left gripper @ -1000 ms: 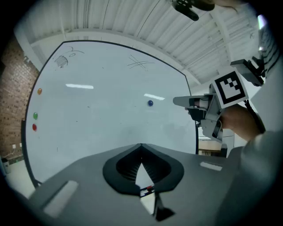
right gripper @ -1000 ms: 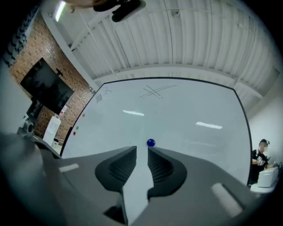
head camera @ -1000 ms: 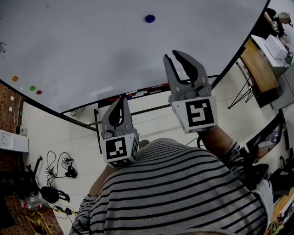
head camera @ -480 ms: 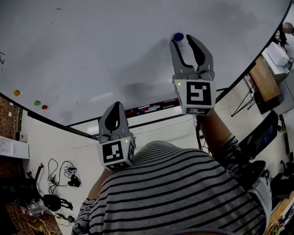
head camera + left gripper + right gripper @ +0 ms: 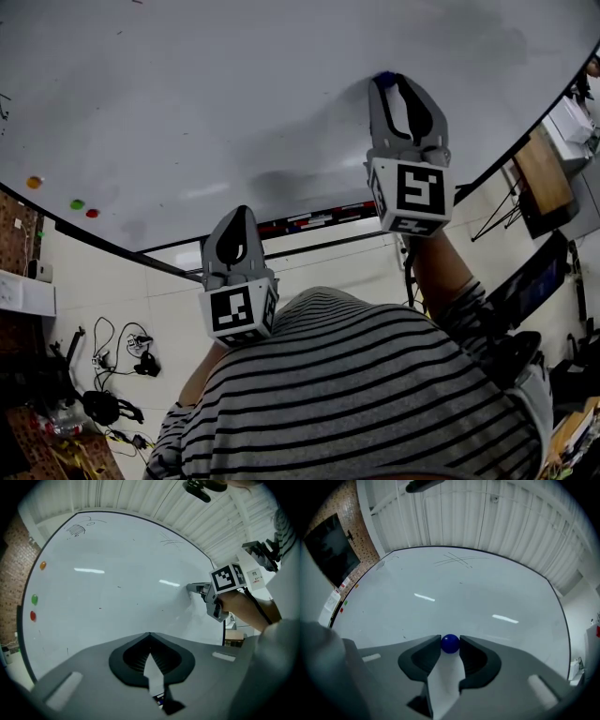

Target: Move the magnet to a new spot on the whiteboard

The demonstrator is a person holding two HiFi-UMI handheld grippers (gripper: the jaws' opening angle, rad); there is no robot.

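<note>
1. Clearly, the right gripper (image 5: 399, 82) reaches up to the large white whiteboard (image 5: 216, 103), right of its middle.
2. Its jaws have just been closing, and the small round blue magnet (image 5: 450, 644) sits between their tips, touching both: the gripper is clamped on it.
3. That magnet is against the whiteboard surface.
4. Lower and to the left, the left gripper (image 5: 234, 216) is held apart from the board, jaws closed together with nothing between them.
5. Near the board's far left edge, well apart from both grippers, sit an orange dot magnet (image 5: 43, 565), a green dot magnet (image 5: 33, 599) and a red dot magnet (image 5: 33, 616).
</note>
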